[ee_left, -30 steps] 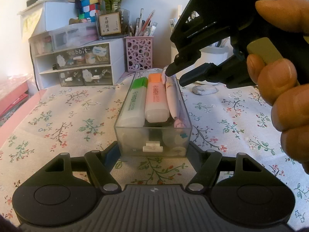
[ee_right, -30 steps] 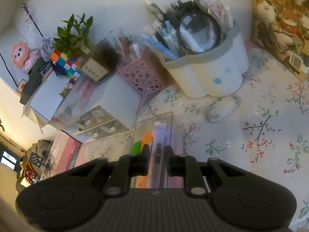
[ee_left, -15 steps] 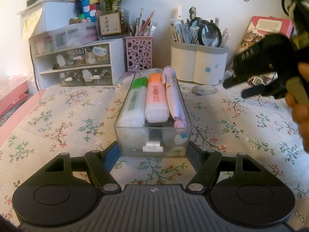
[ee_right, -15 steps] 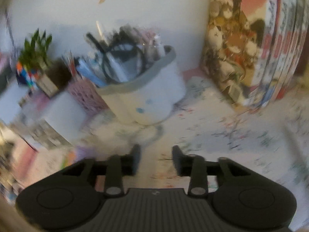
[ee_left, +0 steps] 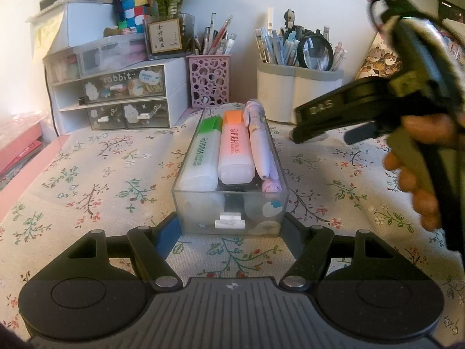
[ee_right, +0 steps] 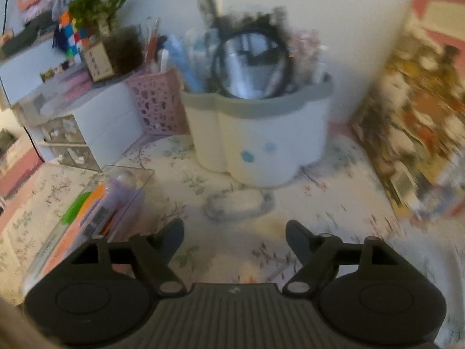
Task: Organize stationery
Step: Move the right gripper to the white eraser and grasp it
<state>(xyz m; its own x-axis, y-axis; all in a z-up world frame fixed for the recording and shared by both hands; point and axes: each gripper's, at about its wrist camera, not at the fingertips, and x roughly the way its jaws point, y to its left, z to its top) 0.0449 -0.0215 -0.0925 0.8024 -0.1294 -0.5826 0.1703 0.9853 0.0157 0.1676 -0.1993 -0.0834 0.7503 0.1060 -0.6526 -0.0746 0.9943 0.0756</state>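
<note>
The left gripper [ee_left: 231,229] is clamped on the near end of a clear plastic box [ee_left: 231,208], its fingers pressed against the box's two long sides, and the box sits on a tablecloth [ee_left: 87,180] printed with small flowers. Three things lie lengthwise in the box, side by side: a green highlighter [ee_left: 200,157] on the left, an orange highlighter [ee_left: 234,149] in the middle and a pale purple pen [ee_left: 258,142] on the right, touching the right wall. Their caps point toward the back of the desk. To the right of the box, a hand [ee_left: 418,171] holds the right gripper [ee_right: 234,240] above the cloth. Its jaws are opening and there is nothing between them. Seen from the right wrist view, a small white eraser [ee_right: 237,203] lies on the cloth just ahead of the open fingers, apart from them, with a white pen pot [ee_right: 258,142] right behind it. That pot has a grey rim and is packed with pens and a magnifying glass [ee_right: 251,64]. A pink holder with round holes [ee_left: 209,80] stands behind the box, beside a white set of small drawers [ee_left: 122,96], and a book with a cartoon cover [ee_right: 415,133] leans at the far right.
</note>
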